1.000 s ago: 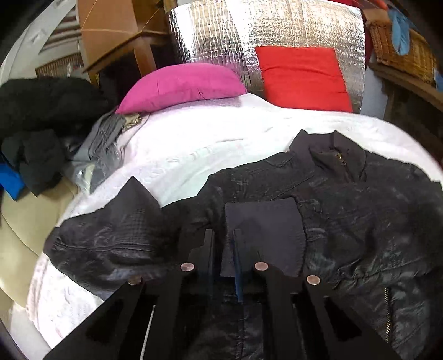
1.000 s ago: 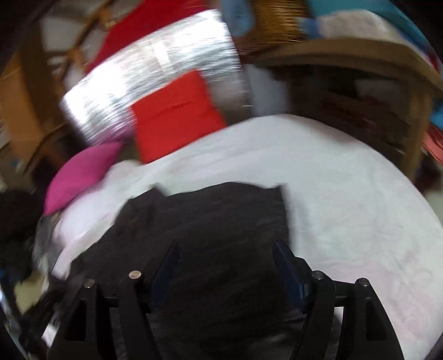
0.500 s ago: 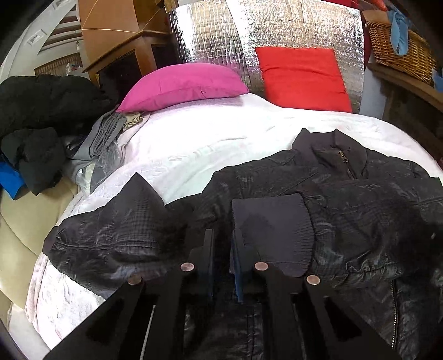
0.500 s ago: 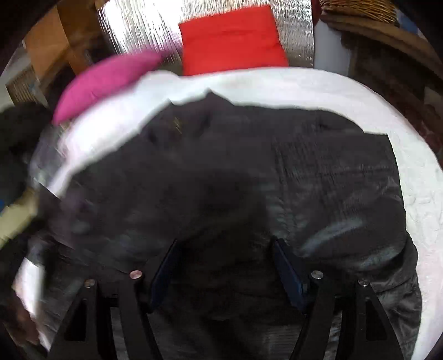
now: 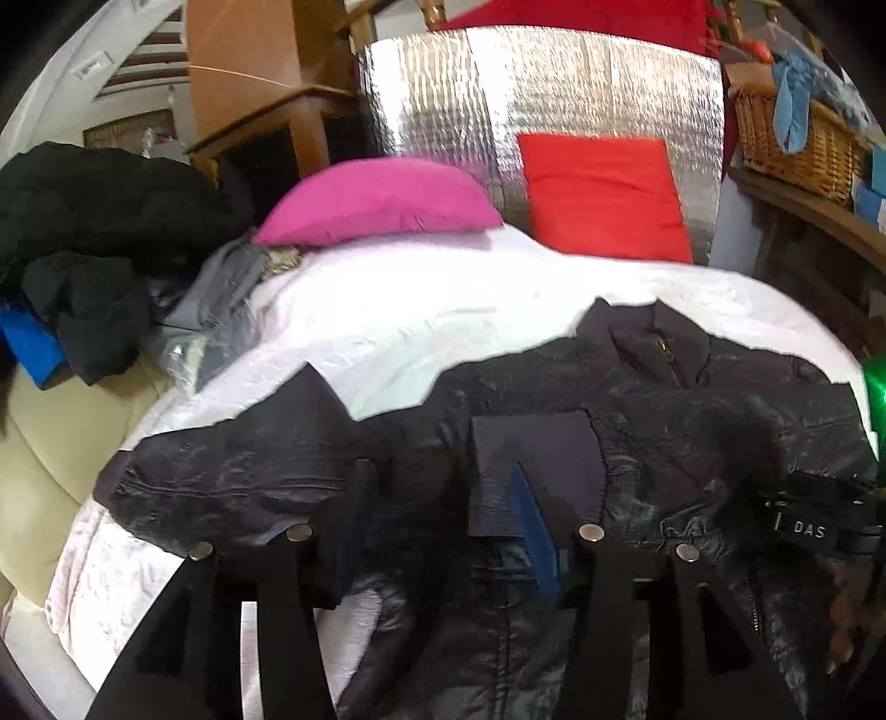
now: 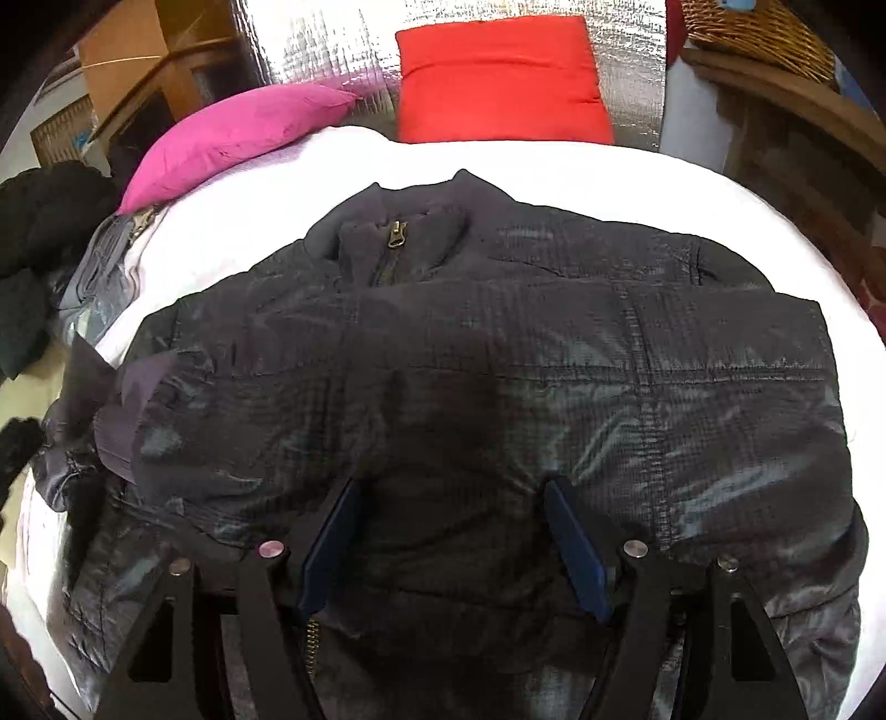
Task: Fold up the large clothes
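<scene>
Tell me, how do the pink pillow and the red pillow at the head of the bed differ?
The pink pillow lies flat on the white bedcover, while the red pillow stands propped against the silver panel. The pink pillow looks plump with tapering ends; the red pillow looks flatter and squarer. Both are plain, single-coloured, and sit beyond the dark jacket.

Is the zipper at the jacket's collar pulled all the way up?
Yes: in the right wrist view the brass zipper pull sits at the top of the dark jacket, right at the closed collar.
</scene>
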{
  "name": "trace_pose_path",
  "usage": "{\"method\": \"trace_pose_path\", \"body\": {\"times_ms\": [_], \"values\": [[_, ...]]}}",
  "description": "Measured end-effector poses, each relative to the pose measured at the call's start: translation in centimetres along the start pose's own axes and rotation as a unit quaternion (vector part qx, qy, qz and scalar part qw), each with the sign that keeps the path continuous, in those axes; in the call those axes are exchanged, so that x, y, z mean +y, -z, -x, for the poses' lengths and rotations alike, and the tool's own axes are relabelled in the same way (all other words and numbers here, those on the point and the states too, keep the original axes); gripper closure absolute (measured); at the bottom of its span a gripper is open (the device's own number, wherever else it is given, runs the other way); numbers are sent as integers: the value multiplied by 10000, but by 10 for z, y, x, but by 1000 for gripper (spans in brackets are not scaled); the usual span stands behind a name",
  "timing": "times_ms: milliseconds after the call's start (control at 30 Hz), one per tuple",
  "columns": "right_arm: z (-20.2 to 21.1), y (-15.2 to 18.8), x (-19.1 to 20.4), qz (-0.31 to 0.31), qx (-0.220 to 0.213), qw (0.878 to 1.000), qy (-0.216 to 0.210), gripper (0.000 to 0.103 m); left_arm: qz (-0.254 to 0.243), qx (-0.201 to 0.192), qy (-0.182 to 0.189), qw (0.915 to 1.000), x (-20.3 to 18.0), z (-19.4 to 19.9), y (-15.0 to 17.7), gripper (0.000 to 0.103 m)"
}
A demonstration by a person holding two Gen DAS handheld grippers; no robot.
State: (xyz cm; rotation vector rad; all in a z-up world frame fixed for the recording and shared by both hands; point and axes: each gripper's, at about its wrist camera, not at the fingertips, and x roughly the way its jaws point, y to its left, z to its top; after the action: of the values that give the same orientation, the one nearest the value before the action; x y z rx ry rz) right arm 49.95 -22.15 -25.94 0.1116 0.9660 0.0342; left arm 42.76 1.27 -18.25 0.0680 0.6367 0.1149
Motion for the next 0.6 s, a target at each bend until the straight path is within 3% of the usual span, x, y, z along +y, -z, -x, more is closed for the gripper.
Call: {"method": "trace_pose_path", "body": {"times_ms": [200, 433, 600], "values": [[9, -2, 1, -42, -173, 9998, -63, 30, 438, -31, -73, 9990, 33, 14, 2, 50], [31, -6, 37, 345, -826, 9959, -133, 30, 1013, 44, -479, 9937, 80, 27, 8, 37], [-4, -2, 49, 533, -311, 9981, 81, 30, 1453, 103, -770, 9863, 114, 36, 15, 33]]}}
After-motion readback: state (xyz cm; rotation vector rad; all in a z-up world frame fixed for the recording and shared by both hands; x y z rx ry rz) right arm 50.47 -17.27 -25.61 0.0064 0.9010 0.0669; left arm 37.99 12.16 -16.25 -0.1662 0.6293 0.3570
